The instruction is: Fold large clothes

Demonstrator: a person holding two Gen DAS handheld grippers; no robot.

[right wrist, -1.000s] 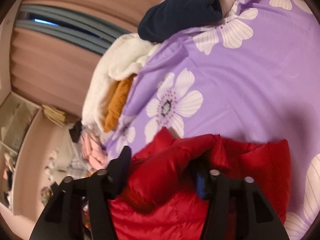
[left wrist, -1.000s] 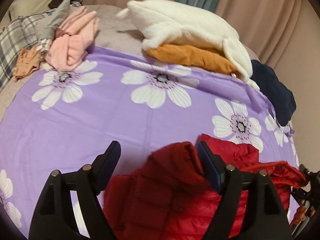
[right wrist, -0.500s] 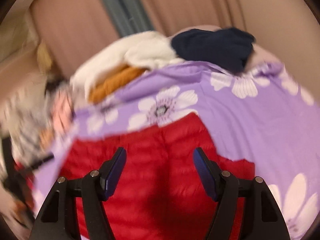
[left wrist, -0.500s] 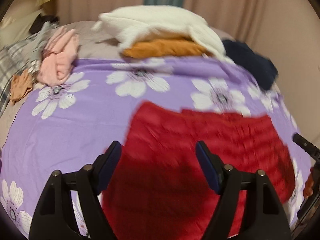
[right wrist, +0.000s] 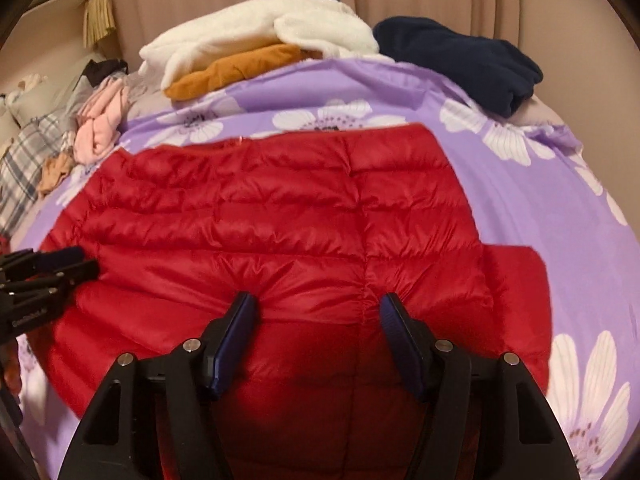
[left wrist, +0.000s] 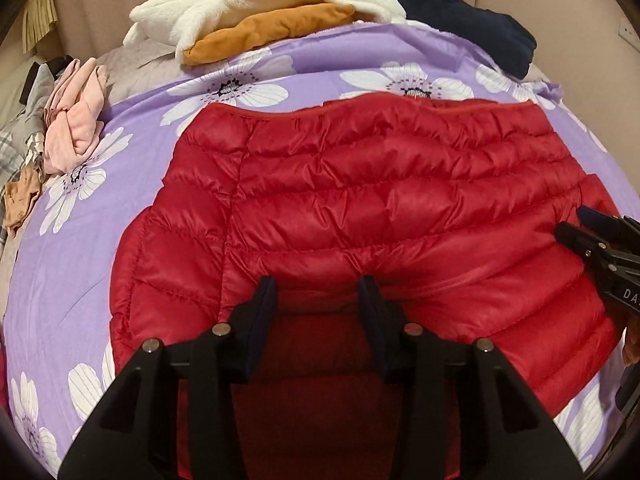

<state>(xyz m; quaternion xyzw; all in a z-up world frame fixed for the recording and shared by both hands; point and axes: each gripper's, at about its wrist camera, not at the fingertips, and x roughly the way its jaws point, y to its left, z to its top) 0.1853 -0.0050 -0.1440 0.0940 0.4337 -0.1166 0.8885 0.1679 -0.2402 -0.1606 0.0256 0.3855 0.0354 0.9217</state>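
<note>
A bed with a purple flowered sheet (left wrist: 132, 240) fills the room in front of beige curtains. The left gripper (left wrist: 318, 300) pinches the near edge of the red puffer jacket (left wrist: 380, 208), its jaws narrow with fabric gathered between them. The right gripper (right wrist: 318, 322) does the same with wider jaws. The jacket lies spread flat in the middle of the sheet. To fold well, I think both grippers should lift together and keep the edge straight. No containers are visible; only a white fleece (left wrist: 248, 4) and a navy garment (left wrist: 480, 28) lie behind.
</note>
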